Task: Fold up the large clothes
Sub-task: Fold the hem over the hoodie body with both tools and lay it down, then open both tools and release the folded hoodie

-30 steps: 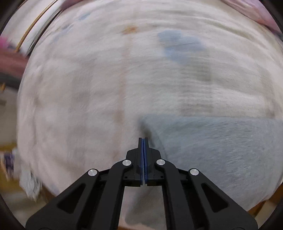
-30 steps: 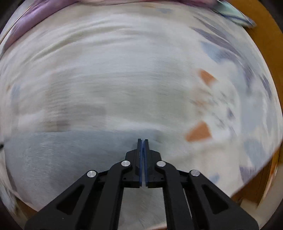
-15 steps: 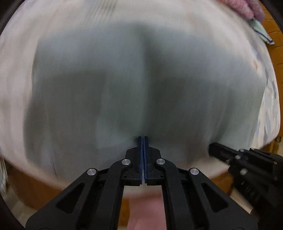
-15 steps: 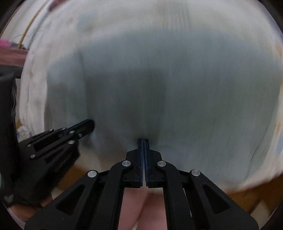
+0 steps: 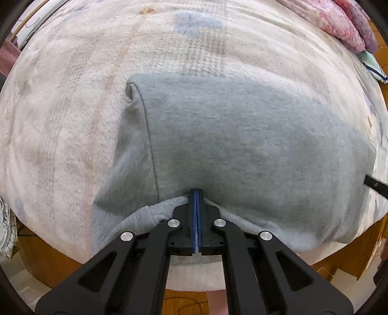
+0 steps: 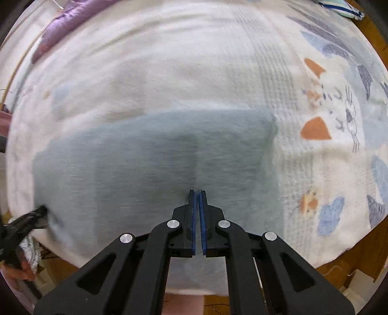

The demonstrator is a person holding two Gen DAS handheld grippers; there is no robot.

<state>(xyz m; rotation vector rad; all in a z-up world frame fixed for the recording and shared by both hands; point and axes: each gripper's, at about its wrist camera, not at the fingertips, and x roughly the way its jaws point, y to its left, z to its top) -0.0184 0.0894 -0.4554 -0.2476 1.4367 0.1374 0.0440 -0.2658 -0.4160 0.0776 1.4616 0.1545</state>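
Grey sweatshirt (image 5: 242,145) lies flat on the bed's pale fleece blanket (image 5: 72,97), folded into a broad block near the bed's near edge, with one seamed fold running up its left side in my left view.

My left claw (image 5: 197,193) is closed on the garment's near hem; cloth bunches around the tips, pale inner fleece showing just below.

My right claw (image 6: 197,193) hangs over the same near edge farther along. A narrow slit shows between its blue pads; they have just been parting, and I see no cloth between them, so I judge it let go.

Handling, as I judge it: thick knit, soft, limp, moderately heavy for cloth. It will sag and drag on the fuzzy blanket, not slide. Best holds are the hem corners or folded edges, pinching all layers together.

Pink quilt (image 5: 339,21) sits at the far corner, well apart.
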